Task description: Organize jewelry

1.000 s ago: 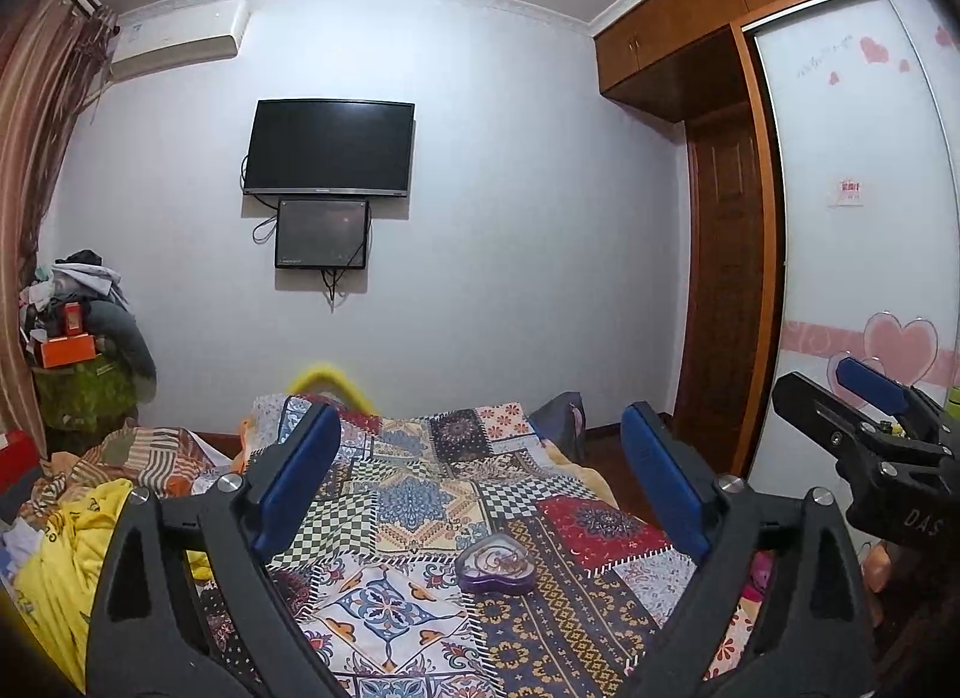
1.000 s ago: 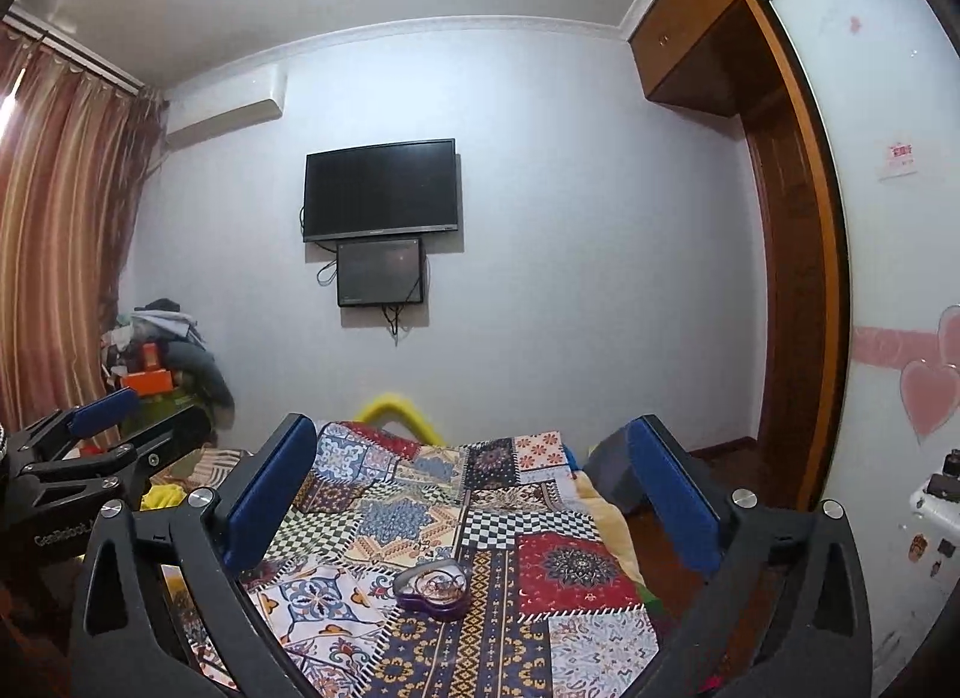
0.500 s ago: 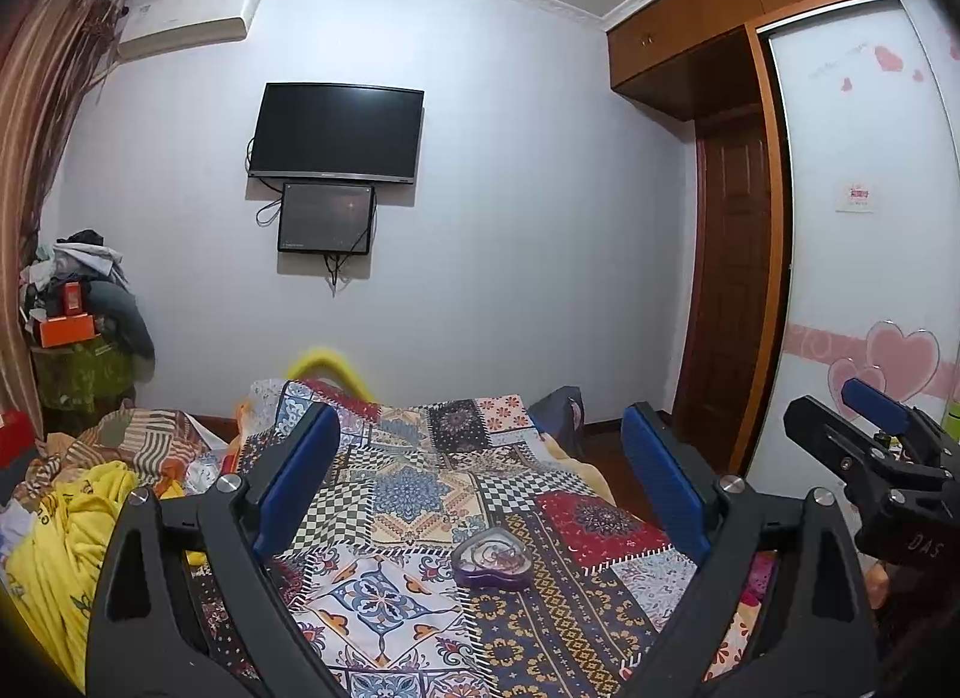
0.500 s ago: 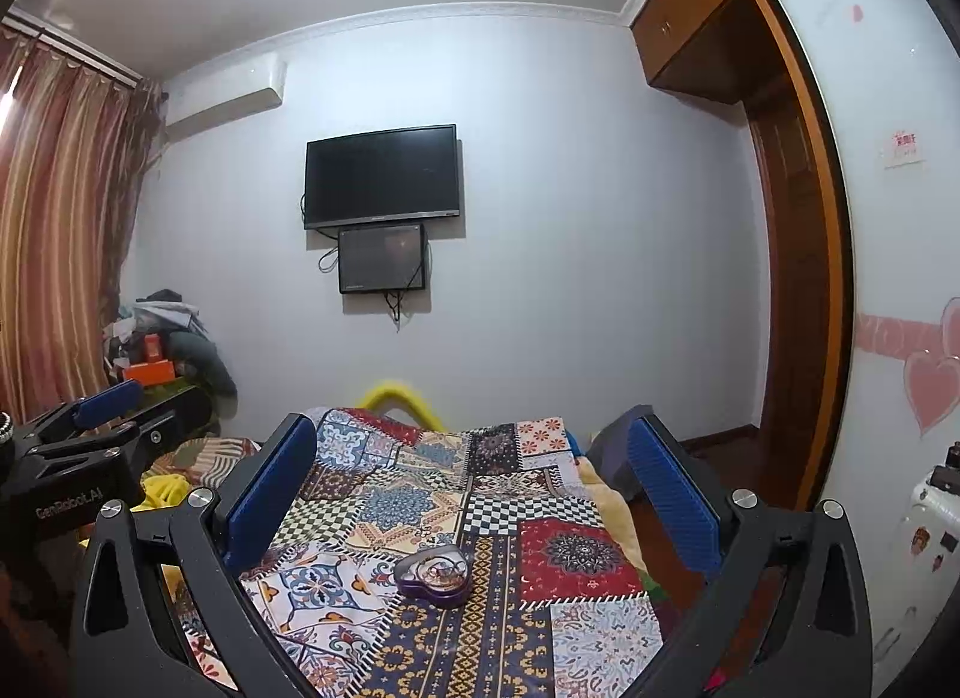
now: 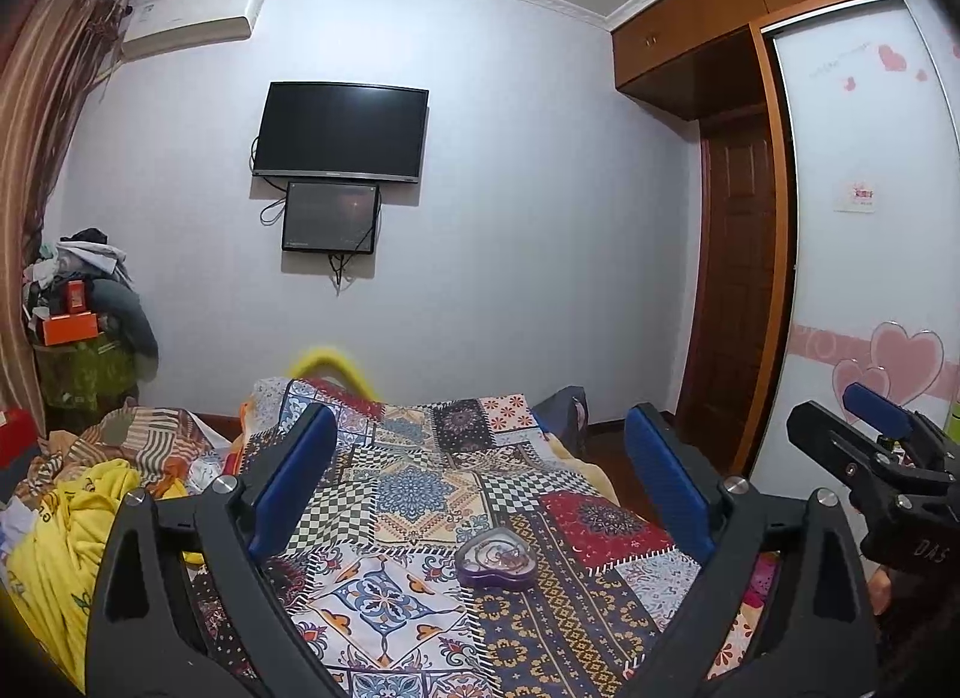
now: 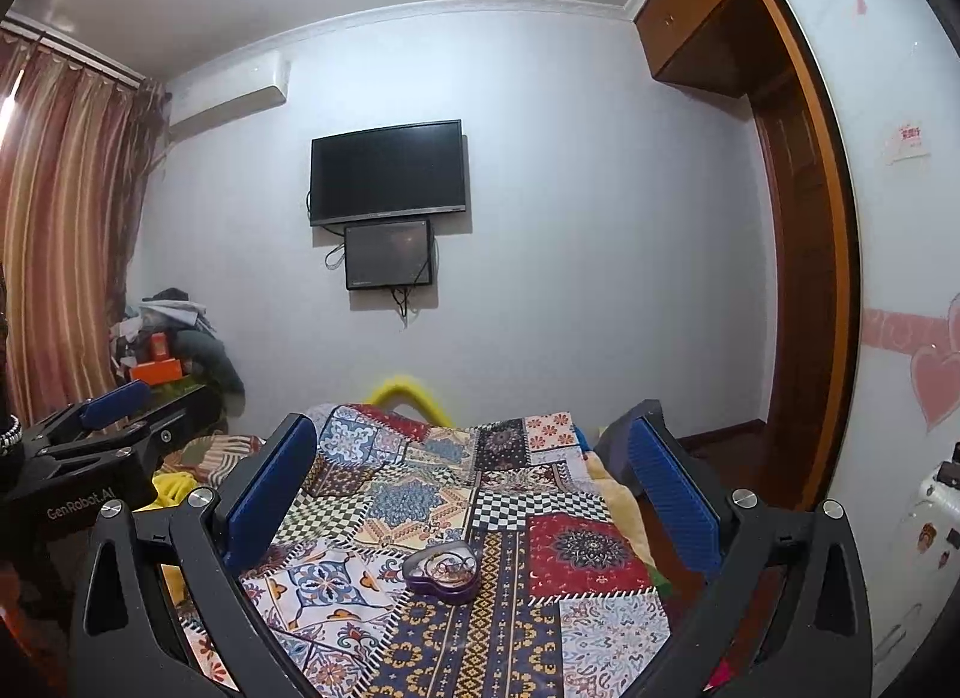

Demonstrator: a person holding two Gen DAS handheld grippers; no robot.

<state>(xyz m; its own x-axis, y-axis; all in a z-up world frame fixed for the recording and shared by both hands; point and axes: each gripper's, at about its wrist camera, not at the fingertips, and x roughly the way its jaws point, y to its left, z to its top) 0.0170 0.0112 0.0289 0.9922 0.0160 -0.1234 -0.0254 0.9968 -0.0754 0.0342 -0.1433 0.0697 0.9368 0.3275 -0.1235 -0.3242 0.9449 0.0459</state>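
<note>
A purple heart-shaped jewelry box (image 5: pixel 495 563) with jewelry showing inside lies on the patterned patchwork bedspread (image 5: pixel 420 494). It also shows in the right wrist view (image 6: pixel 443 571). My left gripper (image 5: pixel 480 476) is open and empty, held above the bed, with the box low between its fingers. My right gripper (image 6: pixel 471 485) is open and empty, also above the bed short of the box. The right gripper shows at the right edge of the left wrist view (image 5: pixel 882 458), and the left gripper shows at the left of the right wrist view (image 6: pixel 90 446).
Yellow cloth and striped bedding (image 5: pixel 78 518) are heaped left of the bed. A cluttered pile (image 5: pixel 78 314) stands in the left corner. A wardrobe with a sliding door (image 5: pixel 864 254) and a wooden door (image 5: pixel 738 302) stand on the right. A TV (image 5: pixel 342 134) hangs on the far wall.
Both views have tilted down and moved slightly toward the bed; the box sits a little higher and larger in the frames. Both grippers stay open.
</note>
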